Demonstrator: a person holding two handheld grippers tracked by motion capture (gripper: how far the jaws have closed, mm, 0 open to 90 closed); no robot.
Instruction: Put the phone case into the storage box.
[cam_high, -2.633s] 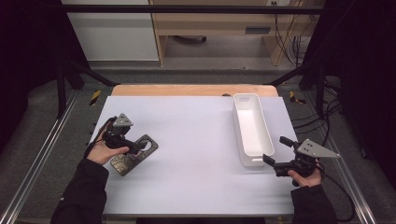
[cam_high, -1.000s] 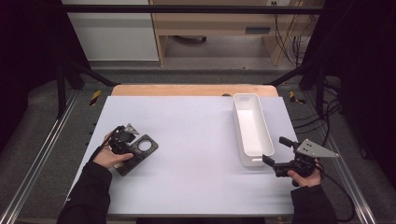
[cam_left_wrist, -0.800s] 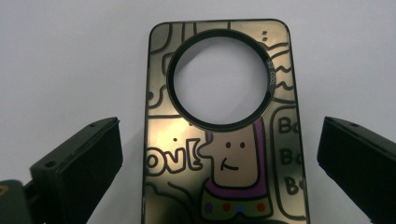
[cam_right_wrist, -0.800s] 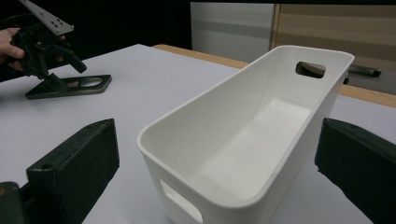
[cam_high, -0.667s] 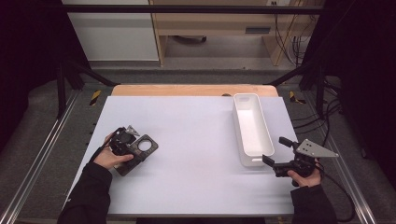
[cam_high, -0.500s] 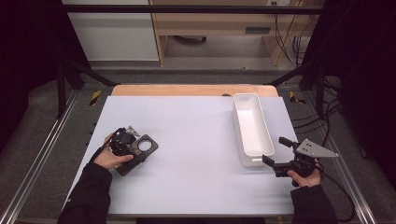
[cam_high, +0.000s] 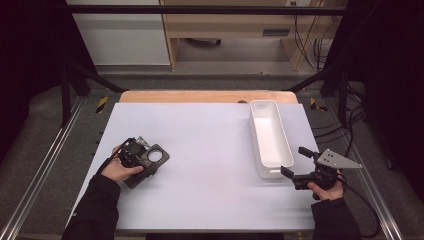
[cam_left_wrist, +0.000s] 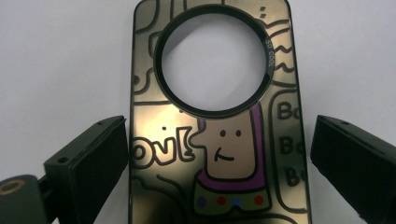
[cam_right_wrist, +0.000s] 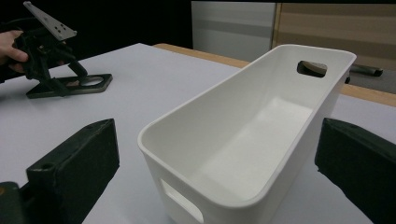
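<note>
White table (cam_high: 210, 150): phone case (cam_left_wrist: 219, 140) ring reads "SO COOL".

Phone case (cam_left_wrist: 219, 154) gold, black cartoon doodles, purple figure; bin (cam_high: 270, 140) white; table (cam_high: 210, 150) pale lilac.

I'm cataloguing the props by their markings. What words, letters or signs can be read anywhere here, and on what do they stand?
"SO COOL": small letters on the black ring around the round hole of the phone case.
"ovE" or similar: doodle letters left of the cartoon face on the case, partly cut off by the edge.
"Bo", "Bo", "B": repeated at the case's right edge, cut off.
White bin: no text.
</note>
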